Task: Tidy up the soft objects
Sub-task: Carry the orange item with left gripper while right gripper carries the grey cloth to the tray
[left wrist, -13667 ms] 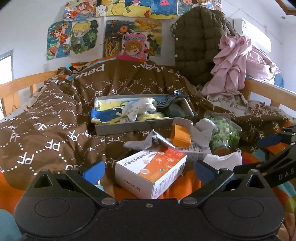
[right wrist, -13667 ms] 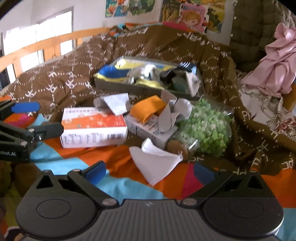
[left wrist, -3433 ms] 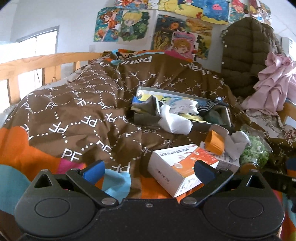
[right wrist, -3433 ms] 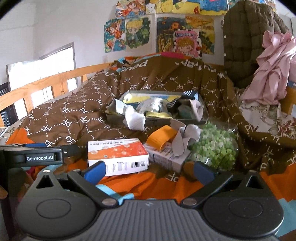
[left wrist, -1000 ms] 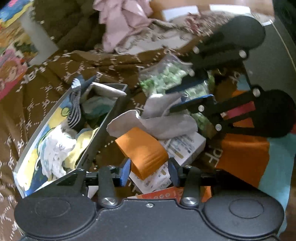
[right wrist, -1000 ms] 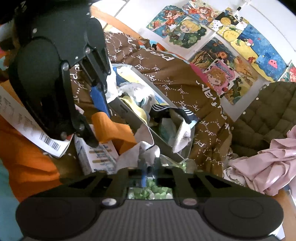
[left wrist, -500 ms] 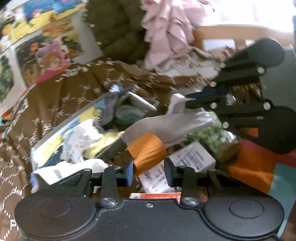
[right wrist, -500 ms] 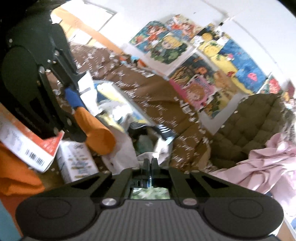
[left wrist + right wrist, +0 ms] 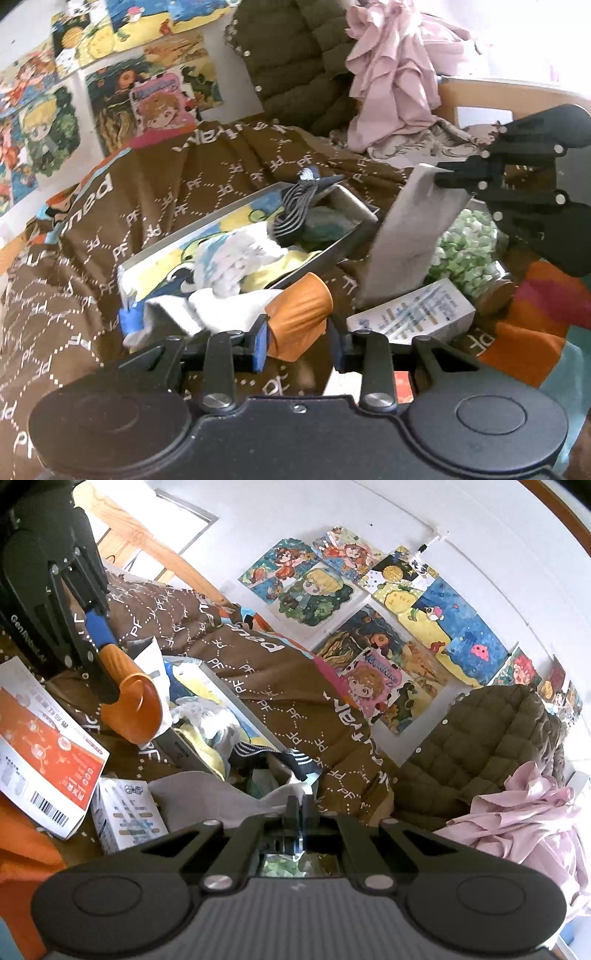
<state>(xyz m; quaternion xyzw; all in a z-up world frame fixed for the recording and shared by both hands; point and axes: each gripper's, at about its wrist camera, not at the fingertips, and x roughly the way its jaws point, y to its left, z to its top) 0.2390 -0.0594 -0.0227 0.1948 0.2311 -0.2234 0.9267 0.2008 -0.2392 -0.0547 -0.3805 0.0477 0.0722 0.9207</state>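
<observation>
A sock with a grey foot (image 9: 410, 236) and an orange cuff (image 9: 301, 315) hangs stretched in the air between both grippers. My left gripper (image 9: 297, 341) is shut on the orange cuff, seen from the right wrist view (image 9: 129, 705) too. My right gripper (image 9: 300, 805) is shut on the grey toe end (image 9: 207, 794); it shows at the right of the left wrist view (image 9: 448, 177). Behind the sock lies a flat grey box (image 9: 334, 254) holding several socks, with a white sock (image 9: 207, 310) draped over its near edge.
A brown patterned quilt (image 9: 110, 221) covers the bed. A jar of green pieces (image 9: 469, 251), a small white carton (image 9: 413, 314) and an orange-and-white carton (image 9: 40, 746) lie near the box. A green jacket (image 9: 472, 746) and pink cloth (image 9: 391, 74) hang behind.
Both grippers closed on the grey and orange sock about a second ago and lifted it off the white carton. It now hangs stretched between them, higher and closer to the box.
</observation>
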